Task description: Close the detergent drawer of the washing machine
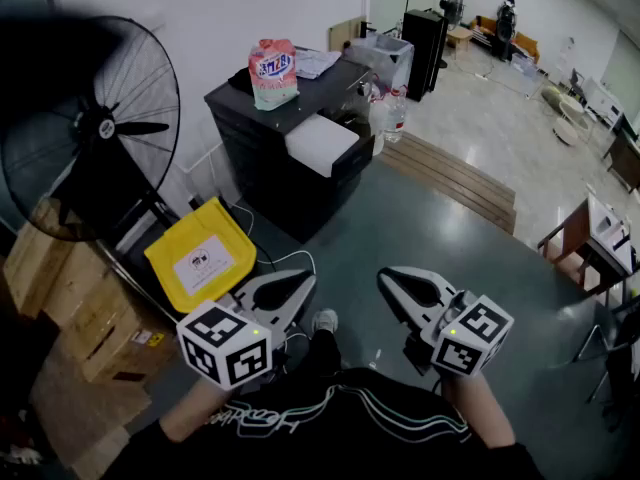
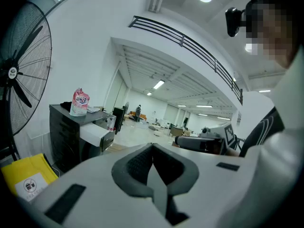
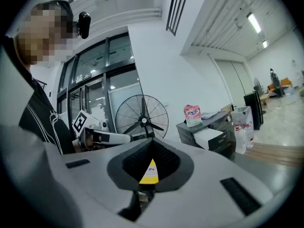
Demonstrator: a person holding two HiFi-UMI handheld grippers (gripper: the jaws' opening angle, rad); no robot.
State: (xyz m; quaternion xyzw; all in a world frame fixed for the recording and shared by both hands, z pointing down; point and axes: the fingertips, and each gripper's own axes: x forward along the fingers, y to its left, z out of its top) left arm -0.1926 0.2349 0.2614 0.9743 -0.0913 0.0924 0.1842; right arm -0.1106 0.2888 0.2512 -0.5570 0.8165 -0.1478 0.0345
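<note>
The dark washing machine (image 1: 270, 163) stands across the floor by the white wall, its white detergent drawer (image 1: 320, 143) pulled out toward me. A pink detergent bag (image 1: 272, 71) sits on its top. My left gripper (image 1: 305, 282) and right gripper (image 1: 385, 280) are held close to my body, well short of the machine, both shut with nothing between the fingers. In the left gripper view the shut gripper (image 2: 152, 145) has the drawer (image 2: 95, 133) far off to its left. The right gripper view has the shut gripper (image 3: 152, 140) and the drawer (image 3: 209, 137) far off to its right.
A large black floor fan (image 1: 95, 128) stands at the left. A yellow floor sign (image 1: 203, 253) and cardboard boxes (image 1: 90, 308) lie below it. Water bottles (image 1: 390, 113) stand beside the machine, a wooden step (image 1: 450, 178) runs to the right, and a chair (image 1: 590, 243) is at far right.
</note>
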